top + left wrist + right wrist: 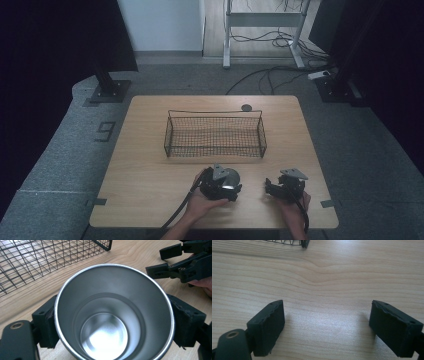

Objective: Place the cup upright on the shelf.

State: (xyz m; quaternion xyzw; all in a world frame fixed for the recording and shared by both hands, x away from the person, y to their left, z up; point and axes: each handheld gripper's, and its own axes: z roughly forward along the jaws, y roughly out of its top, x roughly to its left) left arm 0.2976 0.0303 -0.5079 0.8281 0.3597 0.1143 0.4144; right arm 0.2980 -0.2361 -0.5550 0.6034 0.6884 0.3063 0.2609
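Observation:
A shiny steel cup [113,312] stands between the black pads of my left gripper [116,325], which is shut on its sides; I look straight down into its empty inside. From above, the cup [231,178] and left gripper [223,184] sit near the table's front edge, in front of the wire basket [215,150]. My right gripper [329,327] hangs just over the bare wood with its jaws wide apart and nothing between them. It sits right of the cup [272,187], and its two open jaws reach in beside the cup in the left gripper view [163,261].
The black wire basket [37,257] is empty and stands mid-table; its corner [299,243] is just ahead of the right gripper. The wooden table [150,170] has a round black grommet [246,107] at its far edge. Stands and cables lie on the floor behind.

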